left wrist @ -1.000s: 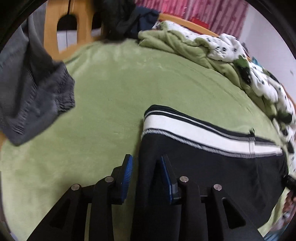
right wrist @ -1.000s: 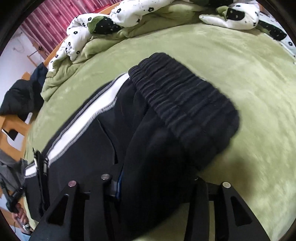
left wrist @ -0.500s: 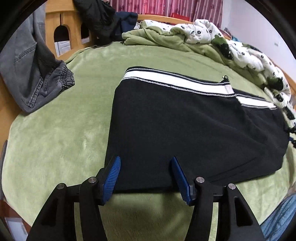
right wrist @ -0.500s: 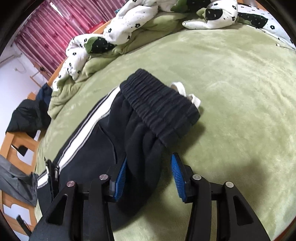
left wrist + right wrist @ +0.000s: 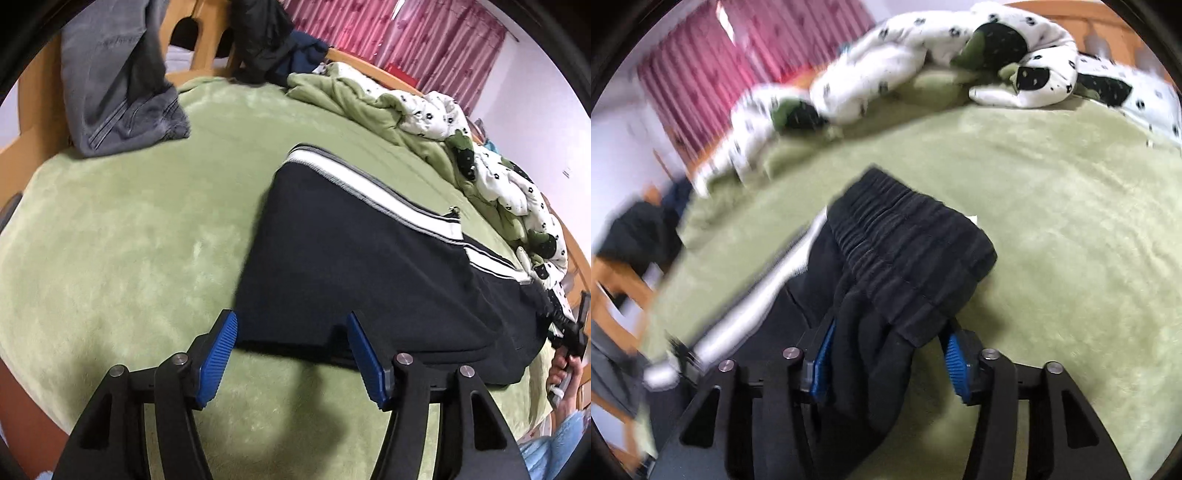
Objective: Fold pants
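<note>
Black pants (image 5: 369,266) with a white side stripe lie folded flat on the green bed cover (image 5: 129,240). My left gripper (image 5: 291,350) is open and empty, its blue pads either side of the pants' near edge, just short of it. In the right wrist view, the ribbed waistband (image 5: 908,251) lies bunched on the cover. My right gripper (image 5: 890,354) is open, and a fold of the black cloth lies loose between its jaws. The right gripper also shows in the left wrist view at the far right edge.
Grey trousers (image 5: 118,81) hang over the wooden bed frame (image 5: 29,92) at the left. A rumpled green and white spotted quilt (image 5: 461,147) runs along the far side, also in the right wrist view (image 5: 894,74). Dark clothes (image 5: 266,40) lie at the bed's head.
Both grippers opened and let go of the pants, then drew back. The pants now lie flat on the cover. The right view is blurred by motion.
</note>
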The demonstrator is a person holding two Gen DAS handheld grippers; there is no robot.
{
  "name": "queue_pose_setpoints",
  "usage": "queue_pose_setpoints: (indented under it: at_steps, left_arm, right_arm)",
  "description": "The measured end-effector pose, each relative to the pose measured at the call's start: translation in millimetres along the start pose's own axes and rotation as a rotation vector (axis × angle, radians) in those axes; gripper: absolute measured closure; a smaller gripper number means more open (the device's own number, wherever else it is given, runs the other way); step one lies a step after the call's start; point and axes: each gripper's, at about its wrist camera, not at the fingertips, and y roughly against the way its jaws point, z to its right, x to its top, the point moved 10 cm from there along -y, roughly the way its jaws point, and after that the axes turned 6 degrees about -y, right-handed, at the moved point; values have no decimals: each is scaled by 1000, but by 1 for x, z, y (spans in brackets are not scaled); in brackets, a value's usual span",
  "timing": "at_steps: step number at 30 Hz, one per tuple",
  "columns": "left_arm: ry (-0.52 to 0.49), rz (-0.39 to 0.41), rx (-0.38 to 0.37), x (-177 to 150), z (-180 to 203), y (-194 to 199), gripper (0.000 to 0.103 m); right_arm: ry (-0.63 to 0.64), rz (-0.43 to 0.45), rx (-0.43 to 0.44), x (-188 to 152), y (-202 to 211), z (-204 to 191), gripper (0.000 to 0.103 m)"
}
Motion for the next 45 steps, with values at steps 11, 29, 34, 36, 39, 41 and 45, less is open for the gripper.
queue_pose_setpoints:
  at_steps: [11, 29, 34, 36, 39, 41, 45]
  left_arm:
    - [171, -12, -189, -12, -22, -11, 39]
    - [234, 38, -159, 0, -21, -29, 54]
    - [251, 39, -101, 3, -26, -26, 78]
    - [240, 51, -90, 6, -24, -21, 84]
    - [163, 119, -36, 18, -10, -2, 88]
    - [65, 168, -1, 31, 10, 12, 89]
    - [-58, 201, 12, 60, 58, 34, 90]
  right_arm:
    - [10, 64, -78, -26, 54, 19, 49]
    - [161, 58, -28, -71, 58, -53, 49]
    - [251, 50, -70, -83, 50, -53, 49]
    - [277, 28, -68, -88, 47, -52, 50]
    - [300, 33, -80, -93, 47, -48, 50]
    - [314, 47, -87, -93, 49, -47, 50]
    - [310, 6, -69, -96, 51, -41, 50]
